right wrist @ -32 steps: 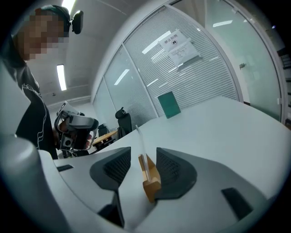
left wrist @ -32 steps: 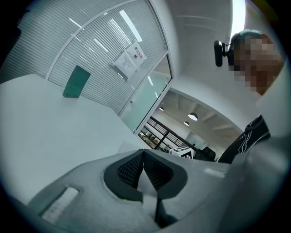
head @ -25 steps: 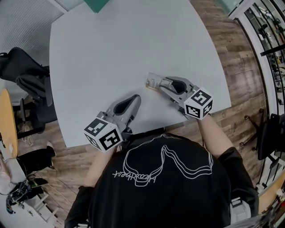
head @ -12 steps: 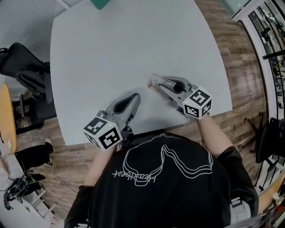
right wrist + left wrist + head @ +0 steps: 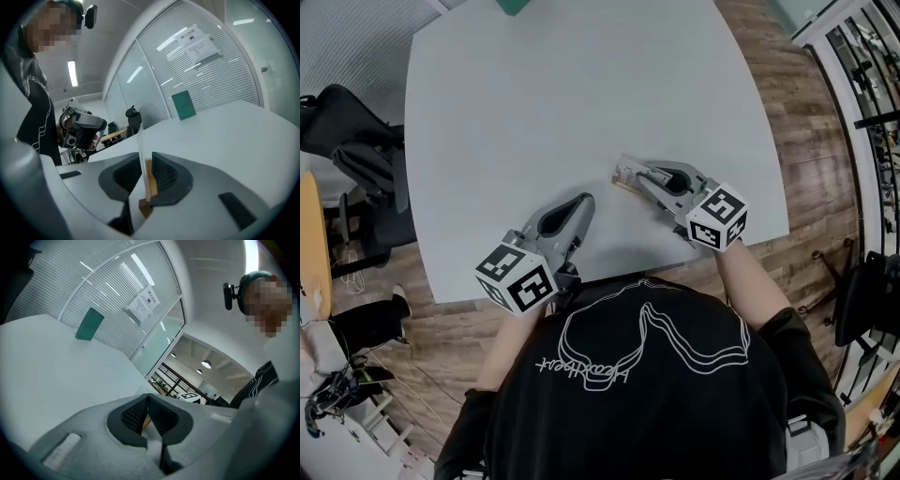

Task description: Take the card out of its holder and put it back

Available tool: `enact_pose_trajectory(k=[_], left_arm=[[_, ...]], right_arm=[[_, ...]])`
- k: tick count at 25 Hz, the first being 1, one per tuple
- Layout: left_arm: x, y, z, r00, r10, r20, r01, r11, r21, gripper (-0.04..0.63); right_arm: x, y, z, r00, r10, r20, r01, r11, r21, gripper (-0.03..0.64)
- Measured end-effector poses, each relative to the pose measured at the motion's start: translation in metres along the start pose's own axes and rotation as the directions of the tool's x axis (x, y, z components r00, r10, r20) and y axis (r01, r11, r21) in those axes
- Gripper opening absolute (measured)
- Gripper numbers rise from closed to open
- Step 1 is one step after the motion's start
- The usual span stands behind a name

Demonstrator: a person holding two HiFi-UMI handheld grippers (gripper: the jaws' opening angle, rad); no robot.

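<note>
The right tool (image 5: 628, 174) has just been closing. It now pinches the card (image 5: 139, 140) in its wooden holder (image 5: 149, 182), right of the middle of the tabletop (image 5: 534, 112). The left tool (image 5: 584, 203) is pressed together.

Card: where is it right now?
In the head view the card sits in its wooden holder on the white table, on the person's right, between the right gripper's jaws, which have just been closing on it.
</note>
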State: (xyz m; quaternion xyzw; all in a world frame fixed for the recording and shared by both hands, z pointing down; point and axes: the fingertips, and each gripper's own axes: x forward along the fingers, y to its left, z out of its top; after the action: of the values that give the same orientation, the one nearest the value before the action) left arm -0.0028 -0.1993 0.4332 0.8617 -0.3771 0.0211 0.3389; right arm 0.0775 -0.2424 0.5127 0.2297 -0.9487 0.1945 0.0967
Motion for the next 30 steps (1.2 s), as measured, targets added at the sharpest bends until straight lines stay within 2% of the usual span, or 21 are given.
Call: enact_pose_trajectory(k=[21,30], left_arm=[[0.0,0.006,-0.009,1.0,0.029,-0.001,-0.029,0.999,-0.023,0.014],[0.004,0.005,-0.006,1.0,0.004,-0.004,-0.004,1.0,-0.022,0.014]], right_arm=[[0.001,0.002,0.005,1.0,0.023,0.002,-0.023,0.998,-0.053,0.029],[0.002,0.001,0.01,1.0,0.004,-0.002,-0.004,0.996,-0.084,0.026]])
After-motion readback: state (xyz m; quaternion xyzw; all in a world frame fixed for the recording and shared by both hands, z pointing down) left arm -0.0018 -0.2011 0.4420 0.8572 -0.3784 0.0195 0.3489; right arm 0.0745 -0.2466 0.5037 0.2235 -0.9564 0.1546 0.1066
